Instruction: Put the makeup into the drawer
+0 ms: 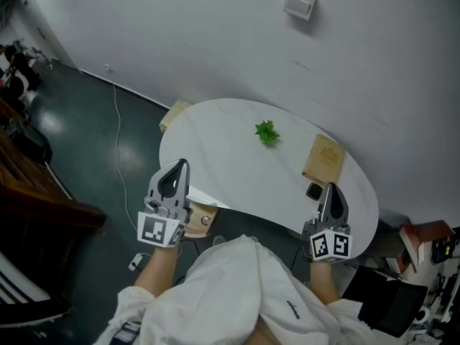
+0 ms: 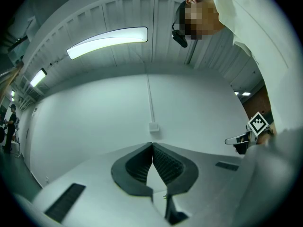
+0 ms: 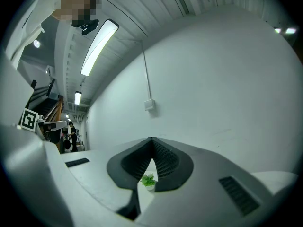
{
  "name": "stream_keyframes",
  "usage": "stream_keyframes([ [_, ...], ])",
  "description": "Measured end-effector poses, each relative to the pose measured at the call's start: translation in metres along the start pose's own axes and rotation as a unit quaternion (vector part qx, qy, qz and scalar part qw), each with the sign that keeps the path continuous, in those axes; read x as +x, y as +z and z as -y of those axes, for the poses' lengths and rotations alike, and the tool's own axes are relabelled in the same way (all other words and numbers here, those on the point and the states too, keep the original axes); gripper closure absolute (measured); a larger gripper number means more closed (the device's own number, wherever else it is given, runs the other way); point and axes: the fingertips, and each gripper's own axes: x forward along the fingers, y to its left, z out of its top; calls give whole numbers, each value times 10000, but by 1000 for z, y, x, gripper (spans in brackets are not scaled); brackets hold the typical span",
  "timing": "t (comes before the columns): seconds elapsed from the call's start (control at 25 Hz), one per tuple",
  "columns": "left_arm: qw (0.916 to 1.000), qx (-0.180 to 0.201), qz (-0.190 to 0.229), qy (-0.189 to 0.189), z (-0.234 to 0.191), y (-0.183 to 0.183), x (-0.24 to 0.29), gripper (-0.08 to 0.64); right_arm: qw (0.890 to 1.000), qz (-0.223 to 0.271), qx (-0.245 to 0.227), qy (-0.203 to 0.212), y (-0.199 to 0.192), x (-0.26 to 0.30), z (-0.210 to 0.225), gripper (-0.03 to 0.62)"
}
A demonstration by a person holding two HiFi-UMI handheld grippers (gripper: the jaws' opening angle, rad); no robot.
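Reading the print: each gripper carries a cube of black-and-white square markers, with no letters on them; a small dark mark sits on the person's white top point(image 1: 291, 307), too small to read
Left gripper point(image 1: 182, 165): fingers closed tip to tip with nothing between them, held over the near left edge of the counter point(image 1: 230, 157)
Right gripper point(image 1: 331, 188): fingers closed too, tips meeting and gripping nothing; through the gap under the tips its own view shows the plant point(image 3: 148, 180) far off on the counter
Makeup point(image 1: 314, 190): a small dark thing lying on the white counter, just left of the tips of the right fingers and outside them; from where I stand I cannot tell whether a finger touches it; it is well apart from the left fingers
Wooden box point(image 1: 323, 159): lies flat on the right part of the counter, its near end just beside the makeup; only its top shows, so its contents are hidden
Drawer point(image 1: 190, 225): light wood showing below the counter's near edge, just right of the left gripper's cube; a small round thing point(image 1: 205, 221) sits in it, too small to name
Plant: small and green, standing alone mid-counter, farther back than both grippers
Wooden piece point(image 1: 172, 113): pokes out at the counter's far left edge, mostly hidden by the counter
Wall: plain white, with a switch plate point(image 1: 300, 4) high up
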Motion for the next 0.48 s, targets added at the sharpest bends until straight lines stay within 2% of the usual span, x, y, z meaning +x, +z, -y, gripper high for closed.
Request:
stream_keyframes([
  [0.16,10000,-29,21,-17,0,0,-1,534,9999,-26,132,43,-2,1,-3,575],
  [0.48,10000,-34,0,-8,-2,-2,-3,534,9999,-71,-43,108,-2,0,-11,575],
])
